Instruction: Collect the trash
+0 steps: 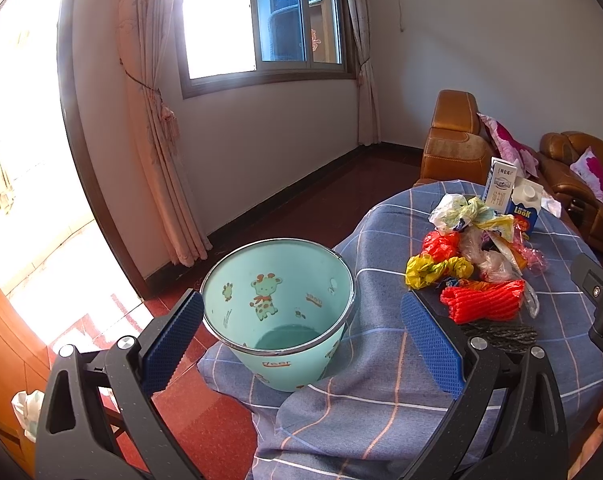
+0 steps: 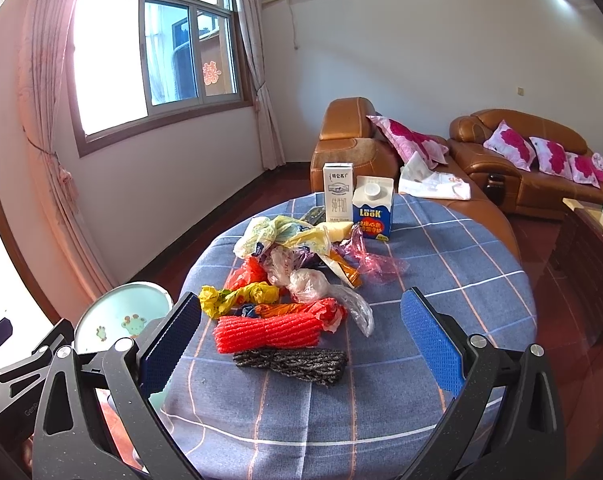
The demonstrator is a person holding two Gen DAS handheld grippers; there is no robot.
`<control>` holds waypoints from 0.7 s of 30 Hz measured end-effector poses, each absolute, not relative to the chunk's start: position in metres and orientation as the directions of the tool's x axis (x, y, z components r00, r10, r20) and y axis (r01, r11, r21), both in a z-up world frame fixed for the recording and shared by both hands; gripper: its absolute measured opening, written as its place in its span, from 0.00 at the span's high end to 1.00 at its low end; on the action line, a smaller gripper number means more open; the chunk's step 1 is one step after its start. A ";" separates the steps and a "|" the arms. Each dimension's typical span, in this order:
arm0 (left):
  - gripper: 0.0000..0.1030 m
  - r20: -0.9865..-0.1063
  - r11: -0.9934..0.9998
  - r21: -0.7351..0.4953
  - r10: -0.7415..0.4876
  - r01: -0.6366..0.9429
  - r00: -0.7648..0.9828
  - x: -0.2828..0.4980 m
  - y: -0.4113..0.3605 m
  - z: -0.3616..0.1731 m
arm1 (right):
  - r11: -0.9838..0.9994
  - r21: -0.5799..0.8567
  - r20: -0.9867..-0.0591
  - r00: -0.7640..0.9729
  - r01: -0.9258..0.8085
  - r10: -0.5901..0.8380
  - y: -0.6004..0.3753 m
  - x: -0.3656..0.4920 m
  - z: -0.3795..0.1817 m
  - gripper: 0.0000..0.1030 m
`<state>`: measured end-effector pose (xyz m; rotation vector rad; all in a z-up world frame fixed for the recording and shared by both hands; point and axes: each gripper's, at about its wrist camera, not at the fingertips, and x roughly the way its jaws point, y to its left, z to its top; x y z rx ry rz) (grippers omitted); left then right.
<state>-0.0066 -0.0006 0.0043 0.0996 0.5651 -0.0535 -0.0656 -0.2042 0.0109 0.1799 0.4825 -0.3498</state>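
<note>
Left tongs (image 1: 301, 332), right tongs (image 2: 301, 336): black frames; silver screws; blue textured pads

A round tabletop (image 2: 441, 280) draped in a blue checked cloth carries a loose heap of crumpled plastic bags (image 2: 301, 256) near its middle. On the heap's near side lie a red foam net (image 2: 269, 332) and a dark grey one (image 2: 293, 362), apparently touching. At the far edge stand a white milk carton (image 2: 338, 194) and a blue carton (image 2: 372, 208), side by side; a mint-green bin (image 1: 279, 312) sits at the left edge.
</note>
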 end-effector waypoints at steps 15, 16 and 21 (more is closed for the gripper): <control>0.06 -0.536 0.994 0.079 -0.026 0.081 0.844 -0.008 0.000 0.006 | 0.923 0.096 -0.485 0.827 0.372 -0.283 -0.205 -0.066 0.012 0.05; 0.06 -0.536 0.994 0.078 -0.027 0.081 0.844 -0.008 0.000 0.006 | 0.923 0.096 -0.486 0.827 0.372 -0.282 -0.205 -0.066 0.012 0.05; 0.06 -0.535 0.994 0.078 -0.026 0.080 0.844 -0.009 0.000 0.006 | 0.924 0.095 -0.487 0.827 0.371 -0.282 -0.205 -0.067 0.012 0.05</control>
